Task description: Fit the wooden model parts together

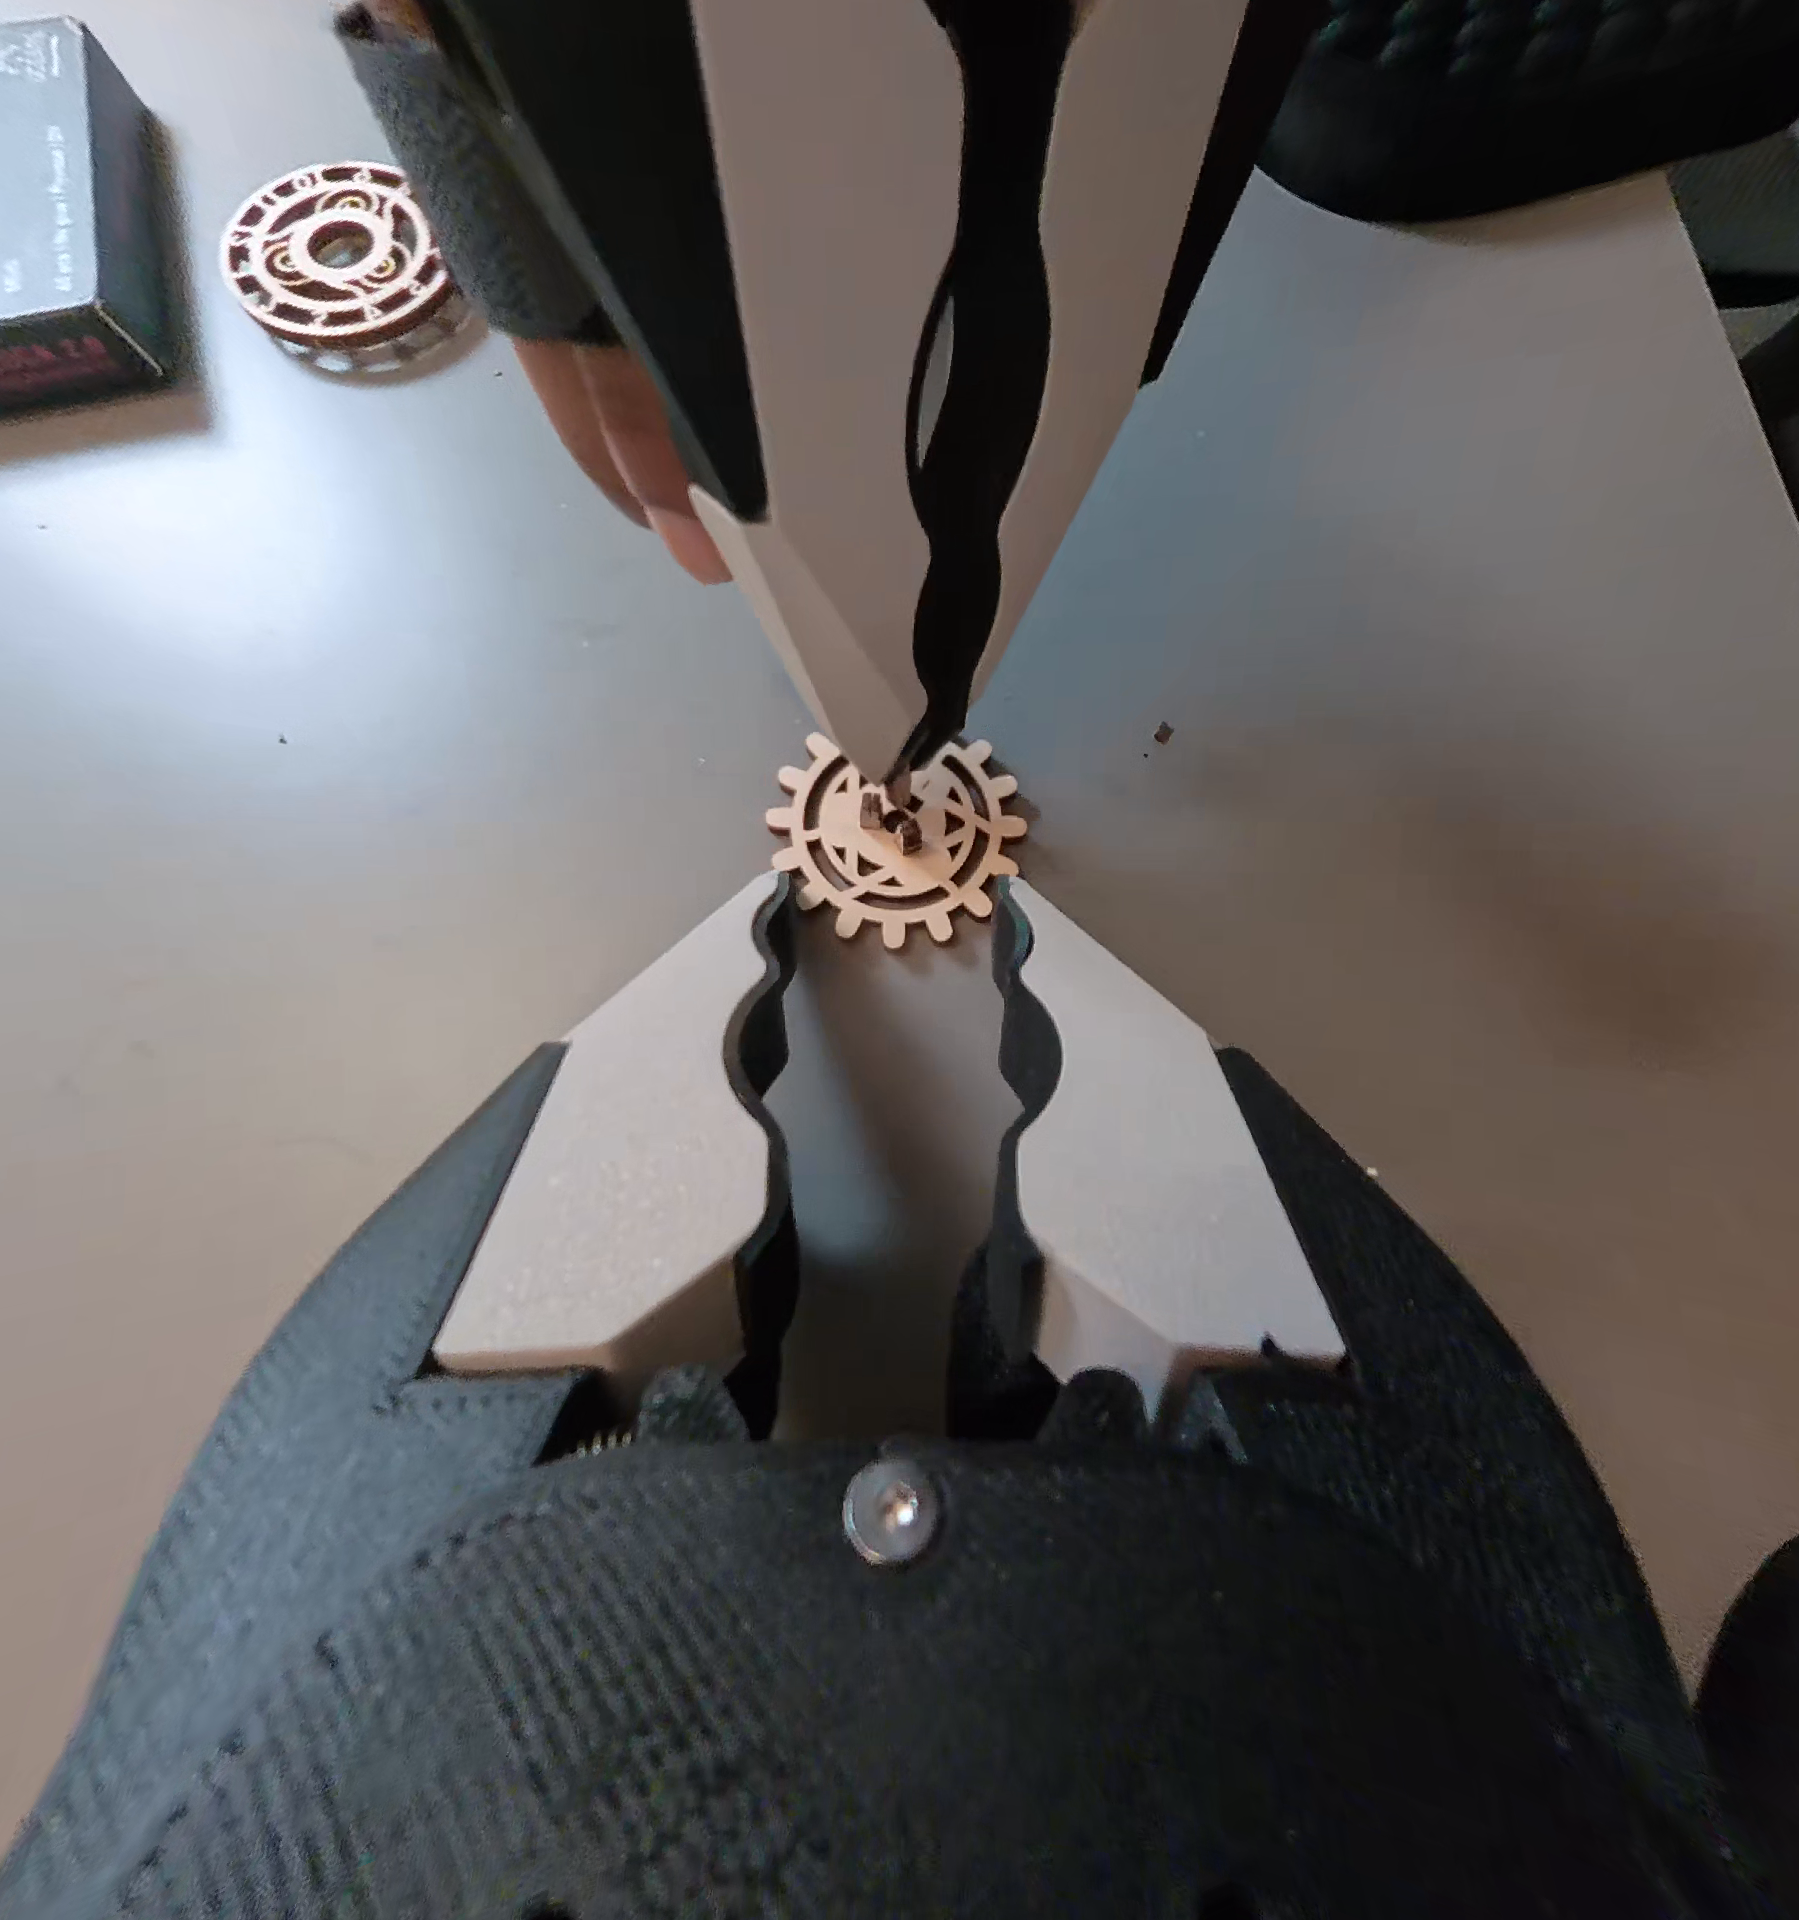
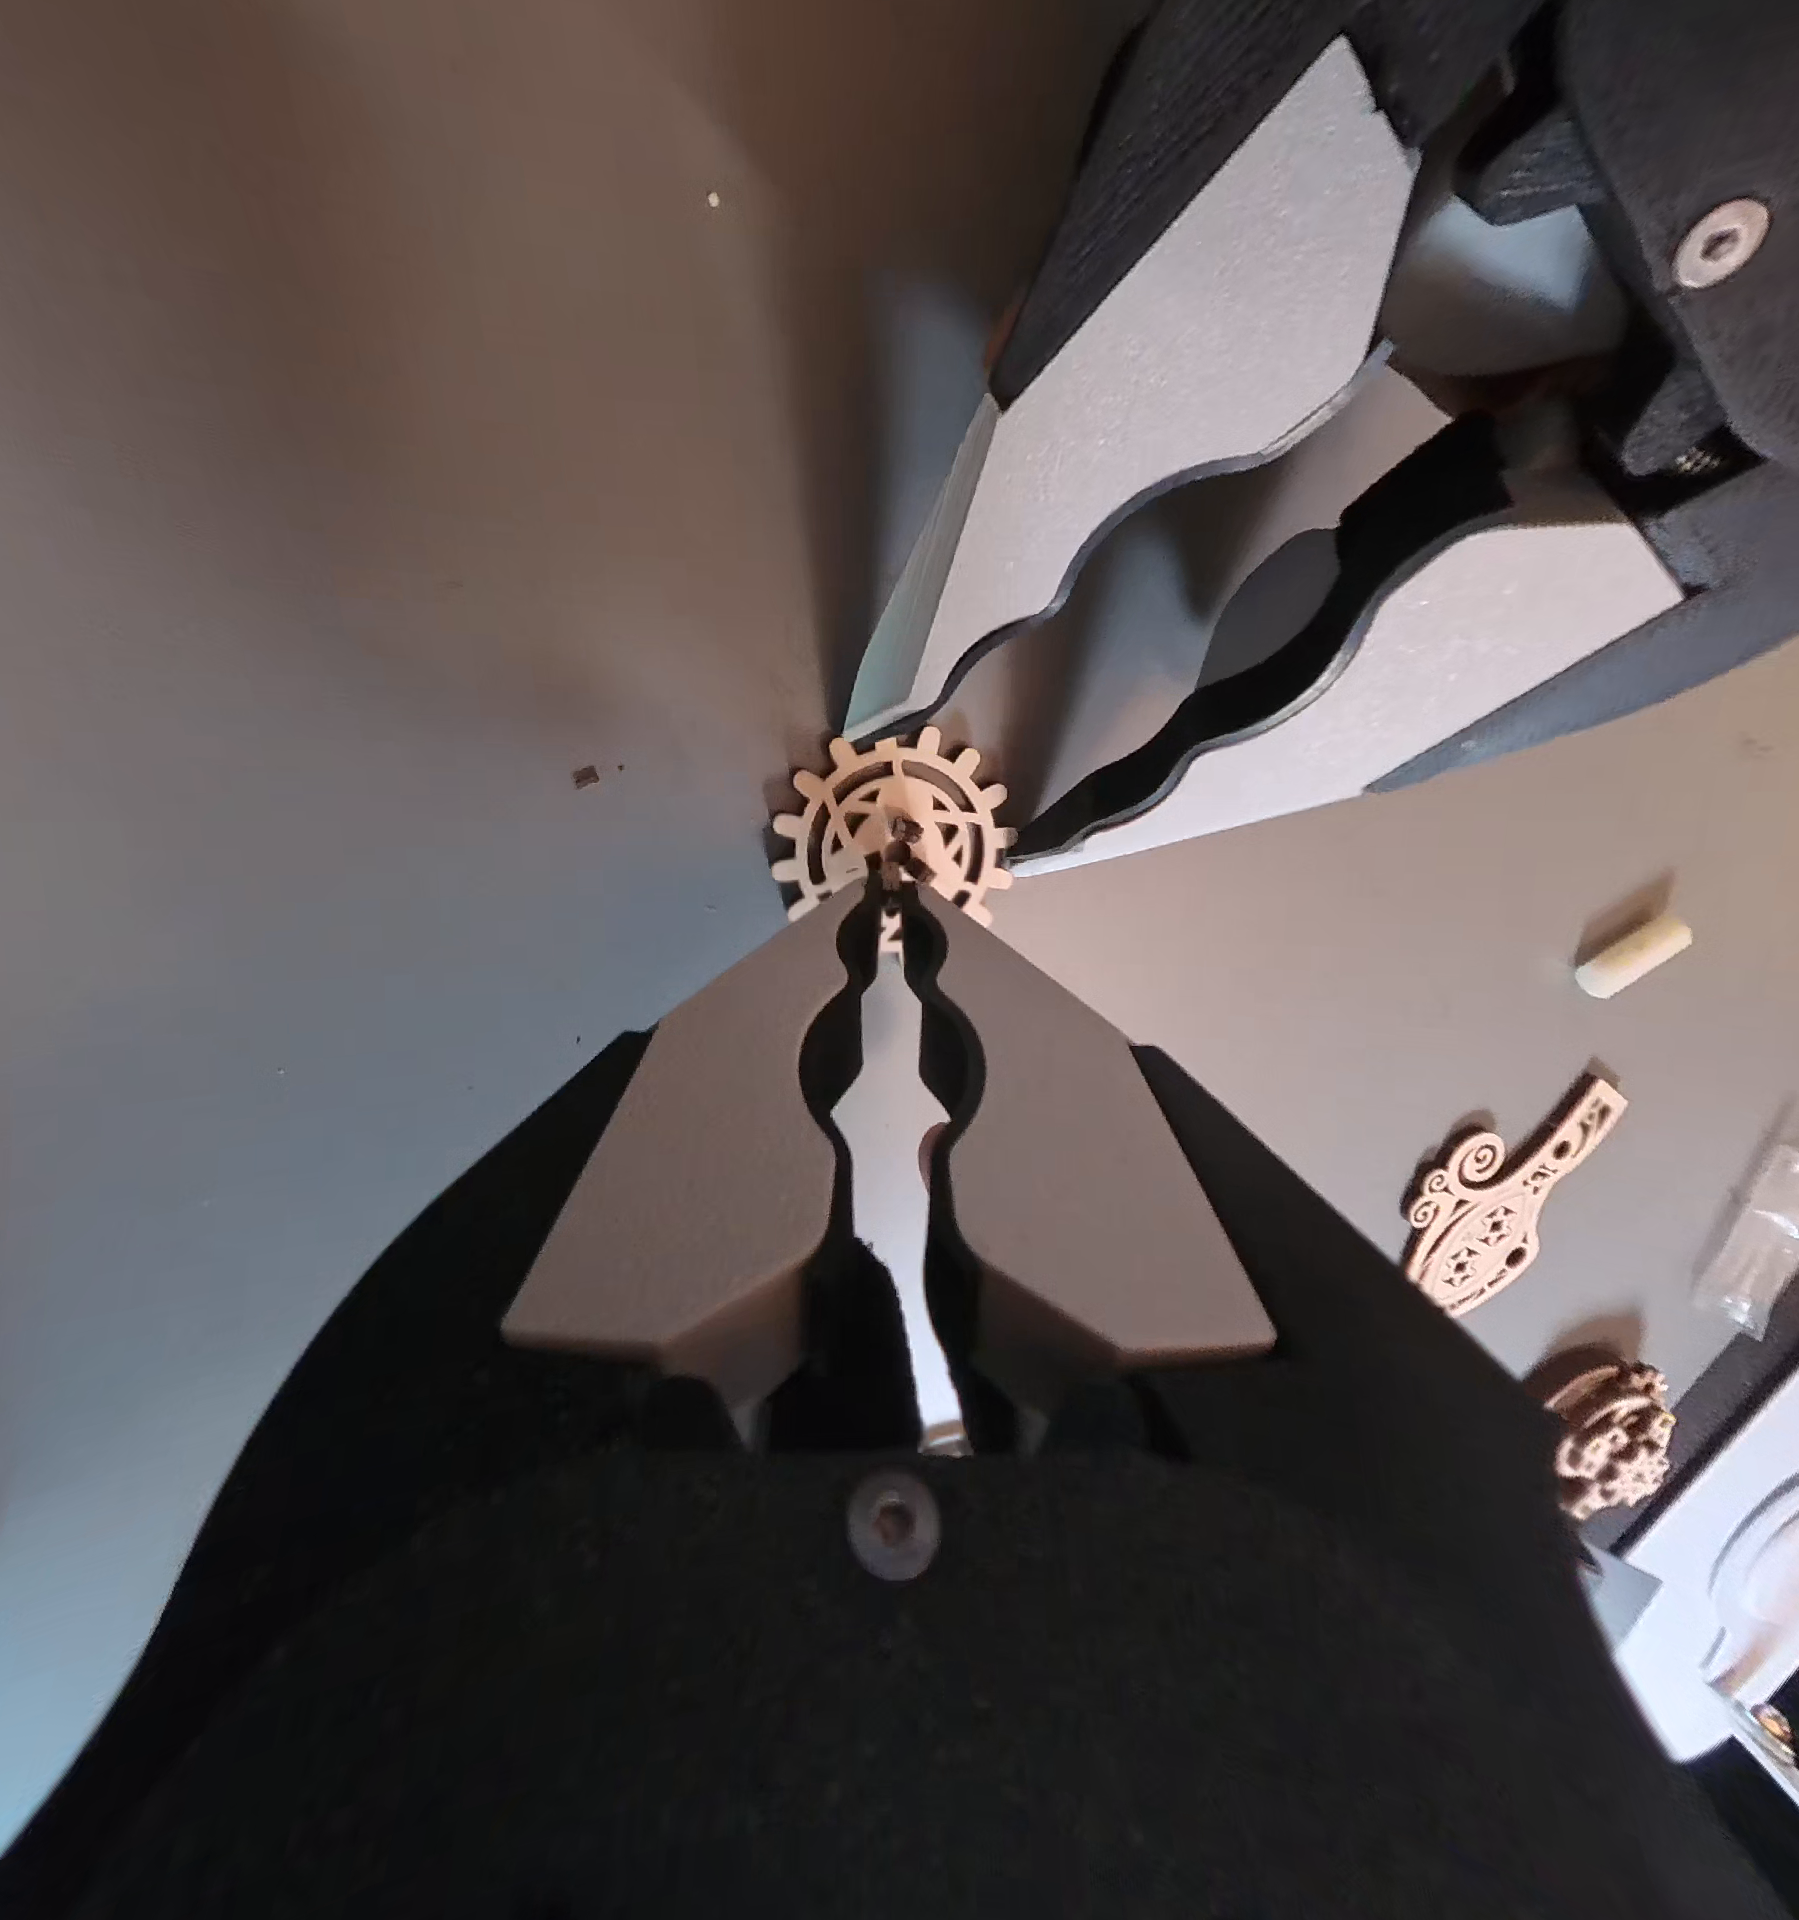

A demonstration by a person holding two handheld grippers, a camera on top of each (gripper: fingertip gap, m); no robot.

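A pale wooden gear (image 1: pixel 879 904) lies flat on the grey table (image 1: pixel 355 831). My left gripper (image 1: pixel 895 896) reaches in from the near side, and its two fingertips press against the gear's left and right edges. My right gripper (image 1: pixel 897 774) comes down from the far side. Its tips are pinched together on a small dark peg (image 1: pixel 905 826) standing at the gear's hub. In the right wrist view the gear (image 2: pixel 822 821) sits just past my right gripper (image 2: pixel 890 891), the peg (image 2: pixel 903 836) is at its centre, and the left gripper (image 2: pixel 931 784) clamps the gear from the upper right.
A black box (image 1: pixel 33 208) and a round ornamented wooden disc (image 1: pixel 339 265) lie at the far left. A hand (image 1: pixel 625 447) holds the right gripper. To the right lie a white cylinder (image 2: pixel 1633 961), a carved wooden piece (image 2: pixel 1508 1205), a clear bag (image 2: pixel 1788 1216) and a wooden gear cluster (image 2: pixel 1612 1444). The tips of both grippers are at nearly the same place. From the left gripper's tips to the white cylinder (image 2: pixel 1633 961) is close to 15 centimeters.
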